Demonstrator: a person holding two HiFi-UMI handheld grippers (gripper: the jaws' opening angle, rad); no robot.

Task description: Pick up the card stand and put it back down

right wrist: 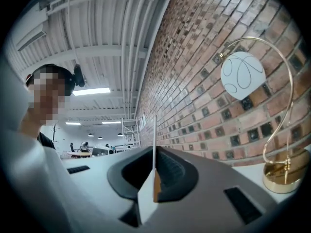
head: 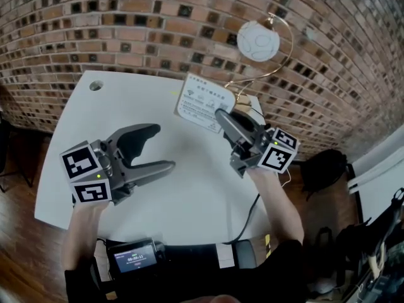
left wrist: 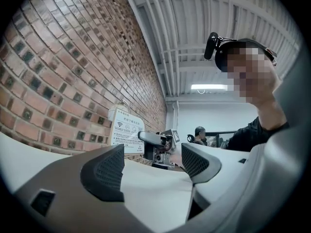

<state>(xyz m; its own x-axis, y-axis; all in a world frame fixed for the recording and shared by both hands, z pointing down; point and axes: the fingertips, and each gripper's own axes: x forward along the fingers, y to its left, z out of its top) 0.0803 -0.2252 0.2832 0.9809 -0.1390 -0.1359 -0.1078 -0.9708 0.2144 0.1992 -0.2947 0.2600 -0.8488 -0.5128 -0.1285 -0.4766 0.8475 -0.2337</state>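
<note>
Left gripper (head: 163, 147) idles wide open, empty — right gripper (head: 222, 115) pinches the card stand (head: 201, 101) by its edge near the table (head: 189, 197) far side, apparently mid-lift, so next it needs setting down level, then release.

- Card stand (head: 203, 103): I can make out a wifi symbol at its top left. The lines of print under it are too small for me to read.
- Small screen (head: 134, 257) nearest me: glowing digits, too blurred to read.
- Left cube (head: 85, 172) and right cube (head: 278, 151): black-and-white square markers.
</note>
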